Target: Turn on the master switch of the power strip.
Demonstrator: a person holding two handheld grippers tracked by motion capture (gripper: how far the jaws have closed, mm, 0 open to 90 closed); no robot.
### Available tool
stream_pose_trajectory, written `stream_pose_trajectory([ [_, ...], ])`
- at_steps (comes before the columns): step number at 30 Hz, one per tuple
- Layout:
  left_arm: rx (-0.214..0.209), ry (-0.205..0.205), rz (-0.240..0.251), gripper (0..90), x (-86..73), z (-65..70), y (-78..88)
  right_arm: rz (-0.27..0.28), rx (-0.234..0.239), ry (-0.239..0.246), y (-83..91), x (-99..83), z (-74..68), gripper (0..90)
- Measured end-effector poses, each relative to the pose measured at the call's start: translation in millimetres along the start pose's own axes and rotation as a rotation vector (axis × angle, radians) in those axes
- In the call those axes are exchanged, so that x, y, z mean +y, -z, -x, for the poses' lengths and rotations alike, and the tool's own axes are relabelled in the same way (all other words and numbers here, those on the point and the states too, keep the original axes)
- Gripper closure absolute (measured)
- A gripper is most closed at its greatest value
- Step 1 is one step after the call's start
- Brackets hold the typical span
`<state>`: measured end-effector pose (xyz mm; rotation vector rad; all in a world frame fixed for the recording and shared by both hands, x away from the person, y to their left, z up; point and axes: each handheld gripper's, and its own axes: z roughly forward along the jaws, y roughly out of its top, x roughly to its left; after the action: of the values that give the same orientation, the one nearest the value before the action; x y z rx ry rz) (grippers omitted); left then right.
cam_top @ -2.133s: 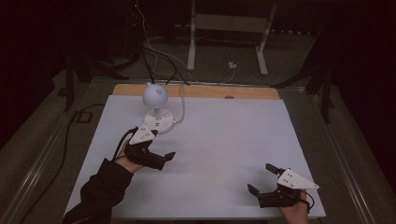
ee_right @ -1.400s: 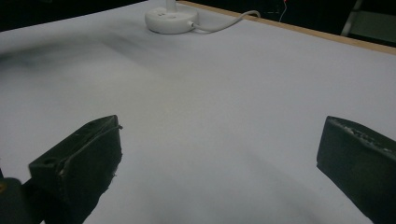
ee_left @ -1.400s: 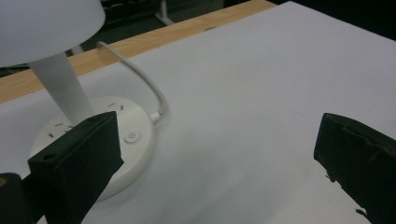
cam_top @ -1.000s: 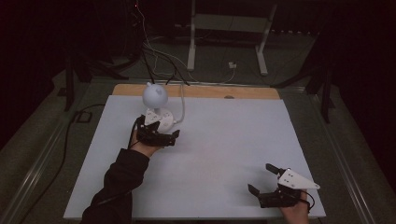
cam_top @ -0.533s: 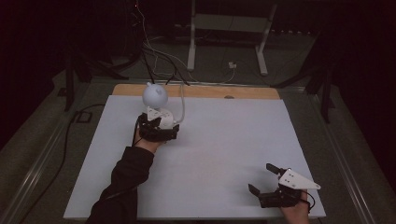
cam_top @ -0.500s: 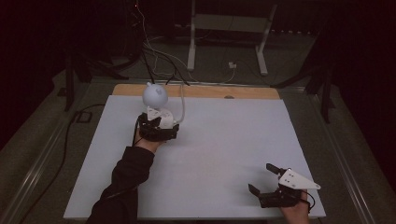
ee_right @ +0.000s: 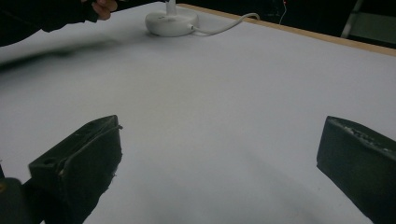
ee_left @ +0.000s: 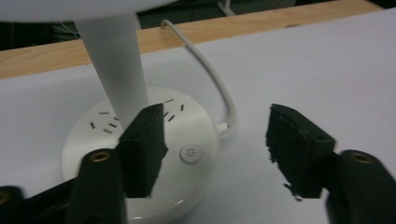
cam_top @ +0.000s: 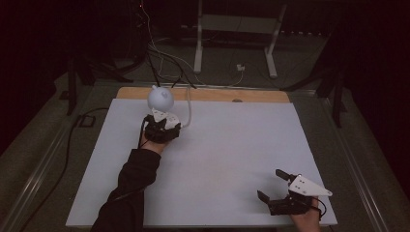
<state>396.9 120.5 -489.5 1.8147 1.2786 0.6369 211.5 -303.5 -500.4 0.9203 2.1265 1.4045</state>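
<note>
A white lamp with a globe head (cam_top: 160, 98) stands on a round base (cam_top: 166, 116) at the table's far left. In the left gripper view the base (ee_left: 196, 126) carries socket slots and a power button (ee_left: 190, 153). My left gripper (cam_top: 162, 129) hangs low over the base's near edge. Its jaws have just been closing: one pad (ee_left: 142, 149) is over the base beside the stem (ee_left: 116, 65), the other is over the bare table. The button side of the base lies between them, unpressed. My right gripper (cam_top: 271, 184) rests open at the front right with nothing between its jaws (ee_right: 219, 154).
The lamp's white cable (ee_left: 215, 79) curves off the base toward the wooden back edge (cam_top: 208, 94) of the white table (cam_top: 232, 145). In the right gripper view the base (ee_right: 170, 21) and the person's other hand (ee_right: 105, 7) lie far off. Dark floor, cables and stands surround the table.
The left hand has moved forward and down onto the lamp base, and its jaws stand narrower than before. The right gripper has stayed put.
</note>
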Motion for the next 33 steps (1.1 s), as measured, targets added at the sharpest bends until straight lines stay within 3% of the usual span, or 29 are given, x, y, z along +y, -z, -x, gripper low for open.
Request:
stream_pose_trajectory([
  [12,0.027,-0.019,-0.017,69.6,-7.7,-2.9,-12.8,0.002,0.002,-0.006,0.1,-0.4,0.7,0.0],
  [14,0.049,-0.047,-0.011,73.0,-9.5,-3.6,-14.1,-0.001,0.003,-0.005,-0.1,-0.6,0.8,0.0],
  [20,0.055,-0.088,0.001,90.0,-13.9,-5.0,-16.3,-0.004,0.002,-0.009,-0.3,-0.9,1.4,0.0],
  [25,0.033,-0.104,-0.007,90.0,-15.4,-5.3,-18.0,-0.005,0.0,-0.008,0.0,-0.9,1.5,0.0],
  [33,0.036,-0.116,-0.008,90.0,-17.7,-5.5,-22.3,-0.004,0.002,-0.01,-0.2,-1.0,1.6,0.0],
])
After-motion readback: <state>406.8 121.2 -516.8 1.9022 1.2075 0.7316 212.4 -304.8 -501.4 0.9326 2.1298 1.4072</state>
